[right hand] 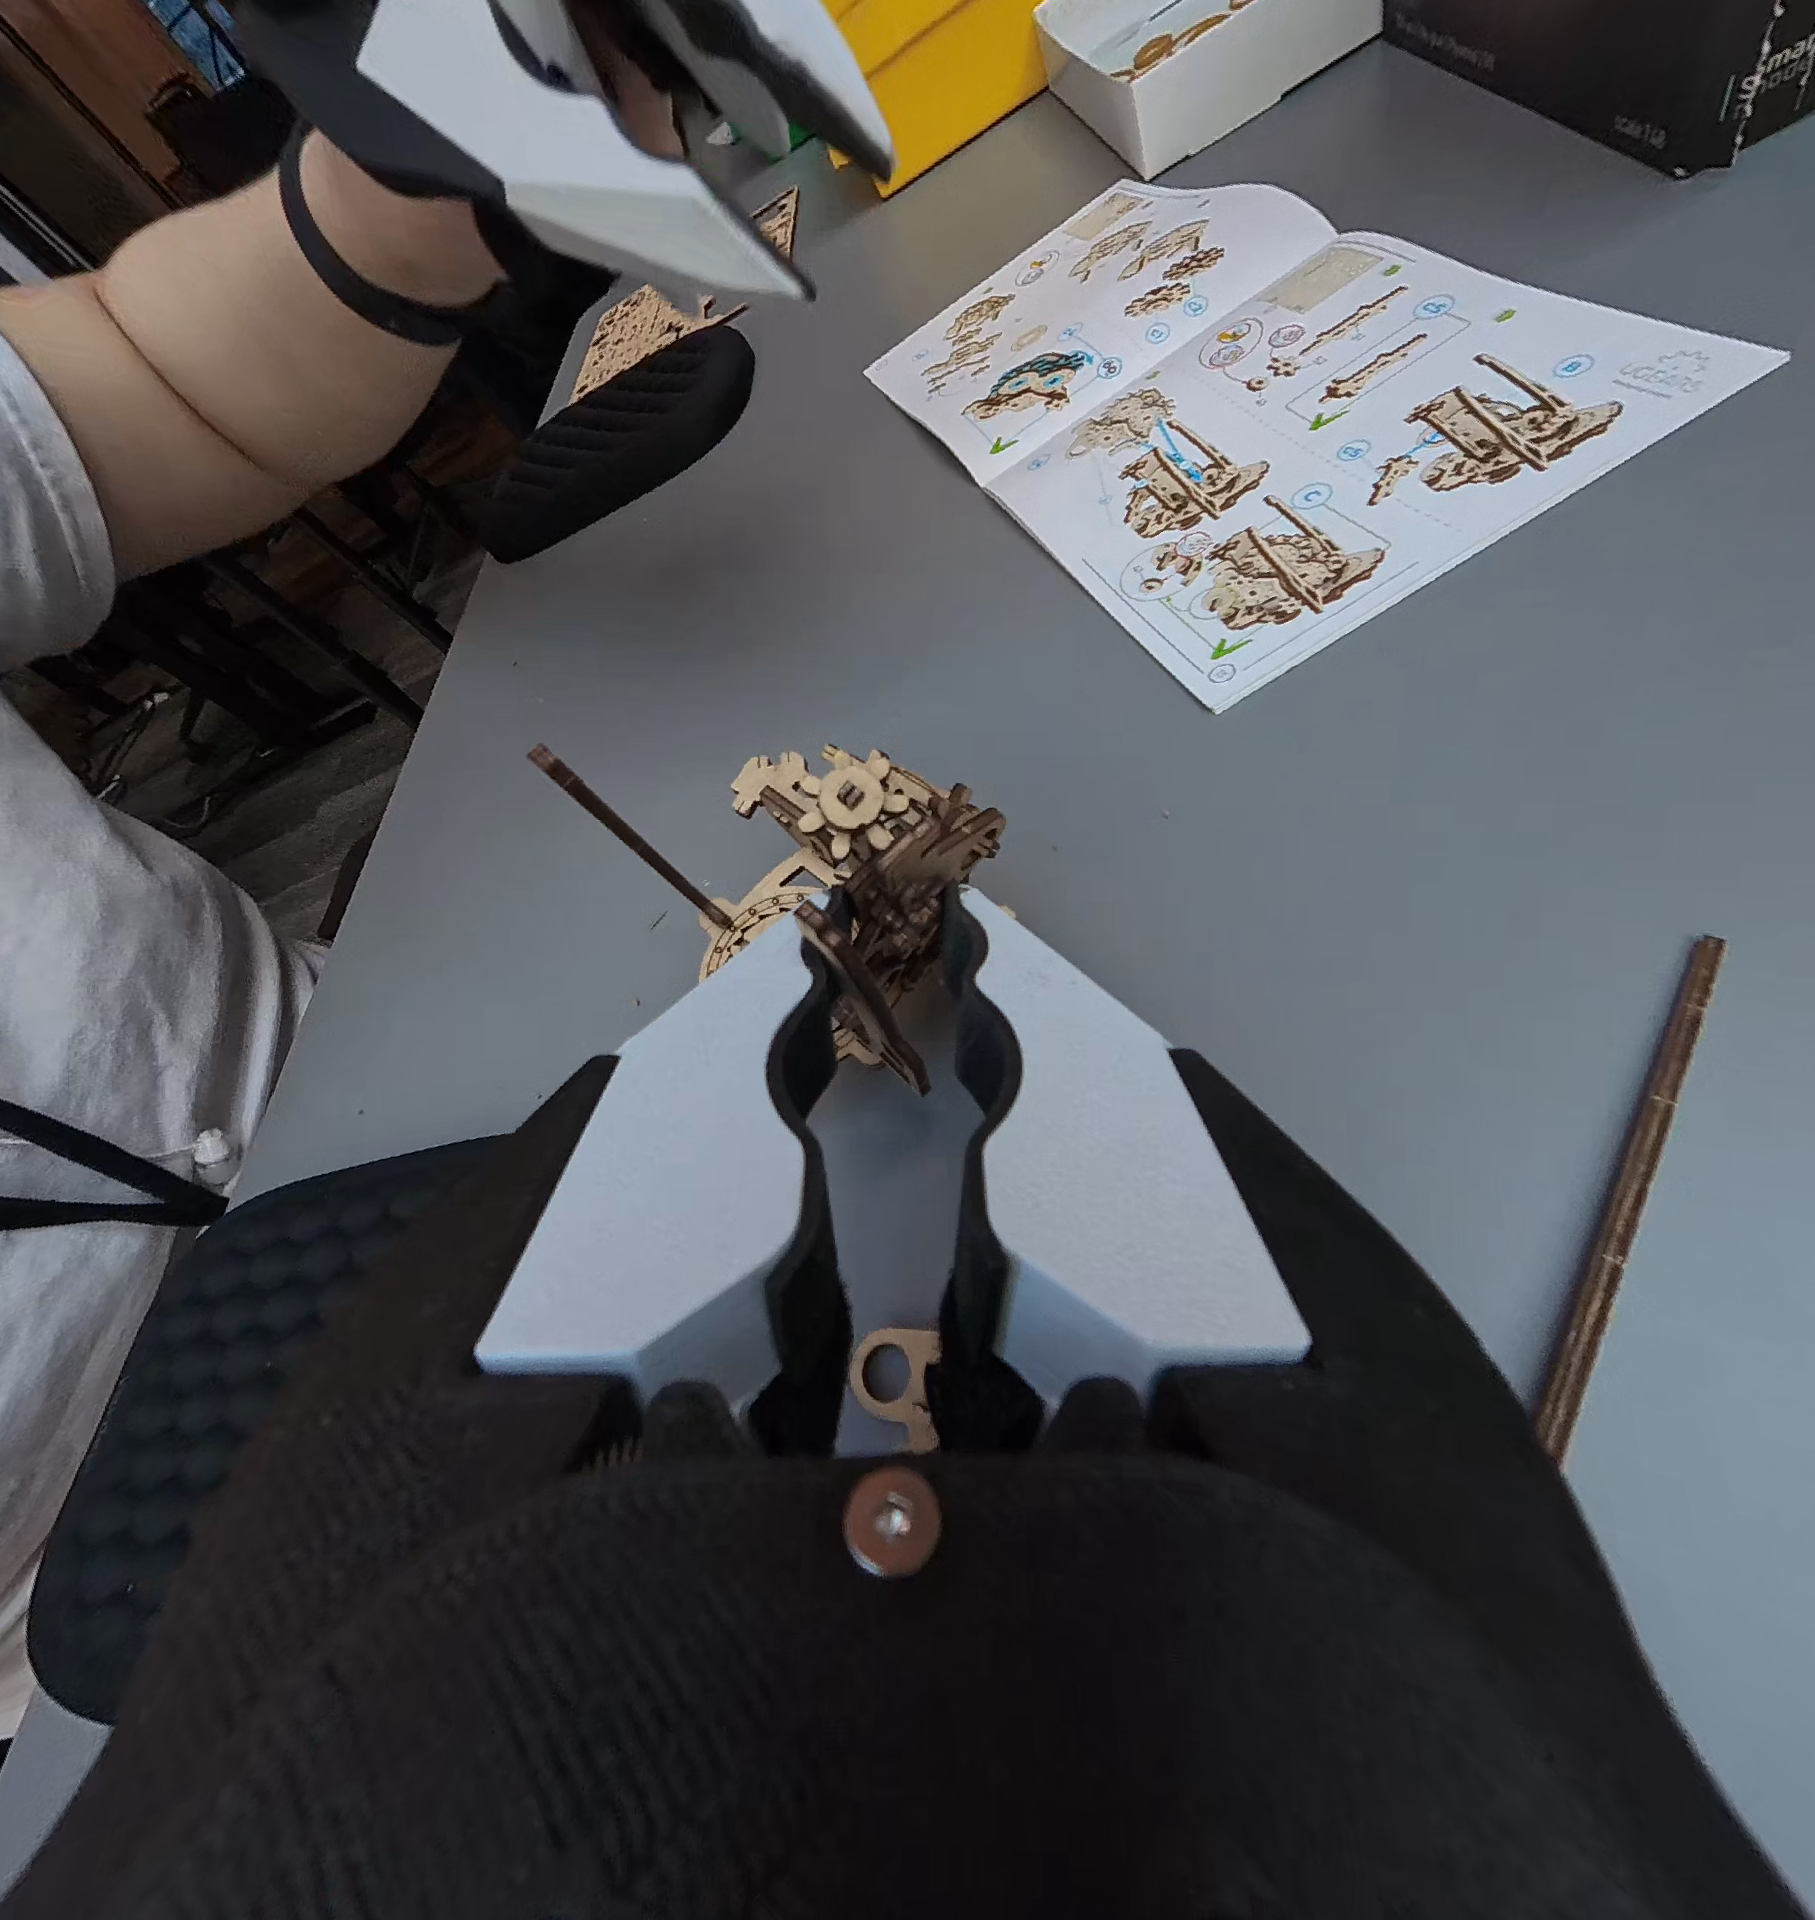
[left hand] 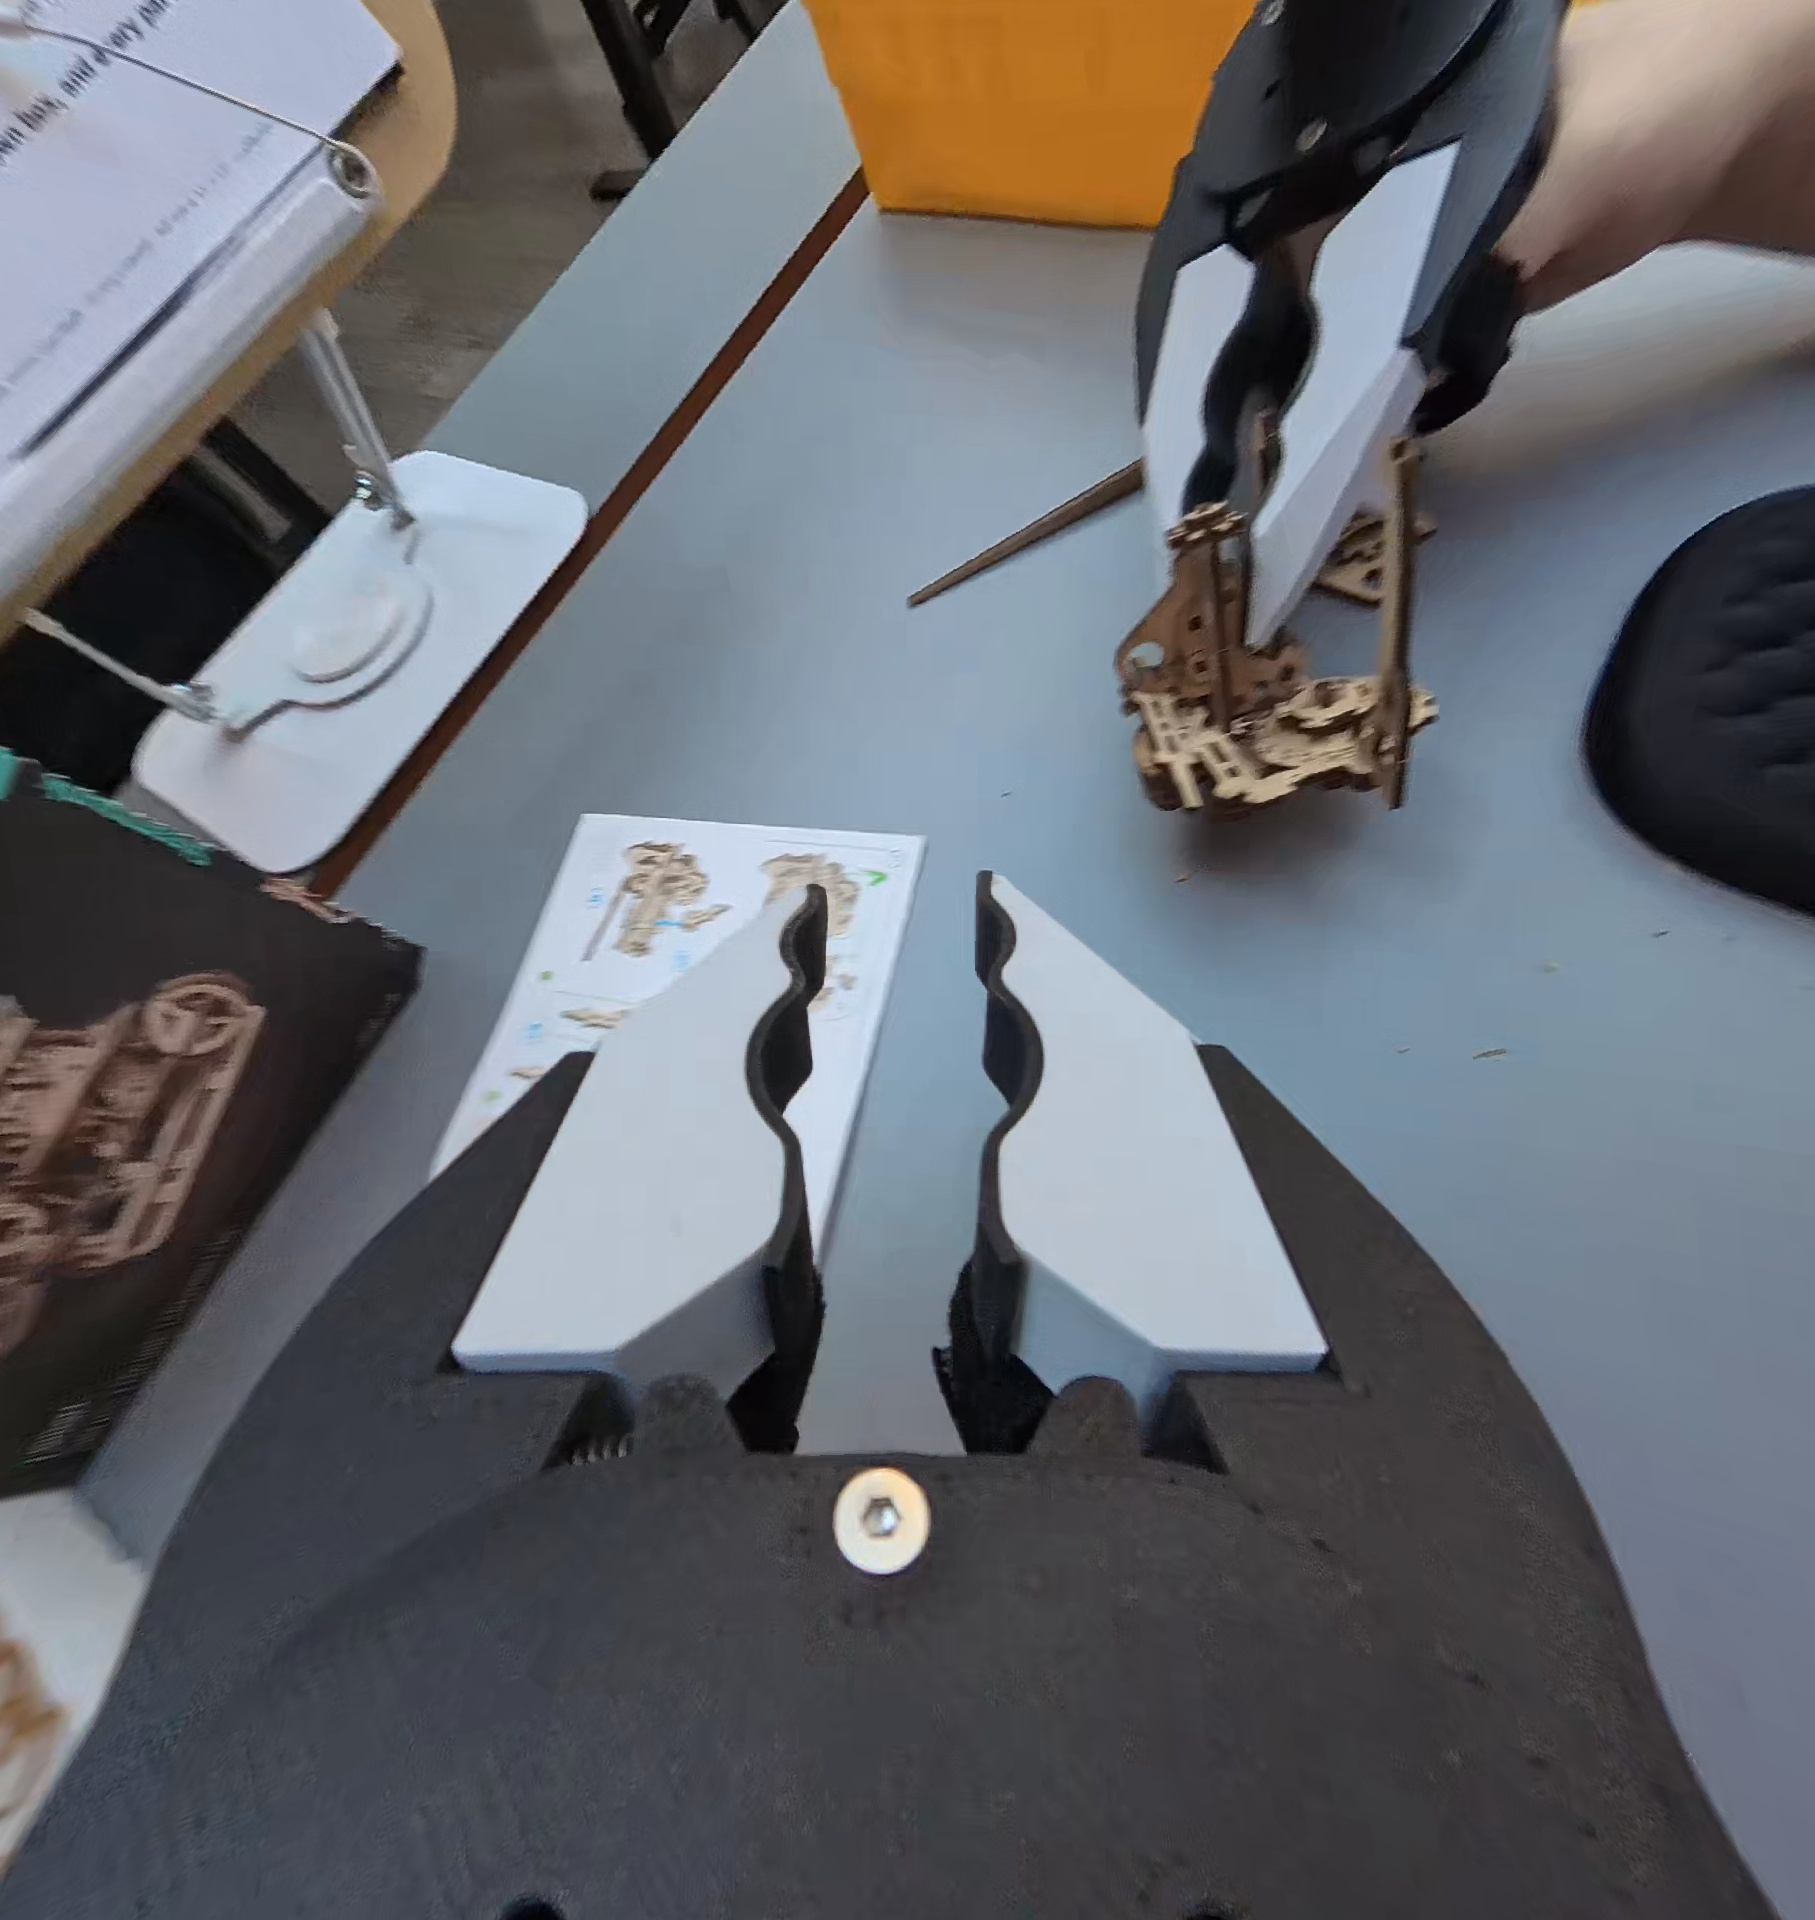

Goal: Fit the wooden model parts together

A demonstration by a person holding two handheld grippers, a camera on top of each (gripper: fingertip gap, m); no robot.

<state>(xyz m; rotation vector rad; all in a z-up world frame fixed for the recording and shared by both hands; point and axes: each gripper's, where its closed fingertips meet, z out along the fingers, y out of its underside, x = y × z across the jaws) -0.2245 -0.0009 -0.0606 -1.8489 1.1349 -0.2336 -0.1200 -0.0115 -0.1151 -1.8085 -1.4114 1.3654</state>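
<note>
Tilted steeply down over a grey surface (right hand: 1298, 935) strewn with an instruction leaflet (right hand: 1298, 416) and a loose wooden stick (right hand: 1630, 1195), the right tool (right hand: 887, 914) grips the upright wooden model (right hand: 872, 831), while the left tool (left hand: 898, 904) hovers released, well apart from it.

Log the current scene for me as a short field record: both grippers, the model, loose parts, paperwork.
left gripper: open, empty, above the instruction booklet
right gripper: shut on the wooden model
wooden model: on the grey table, partly assembled
loose parts: long wooden stick on the table; small flat ring piece under the right gripper
model box: dark, at table edge
</note>
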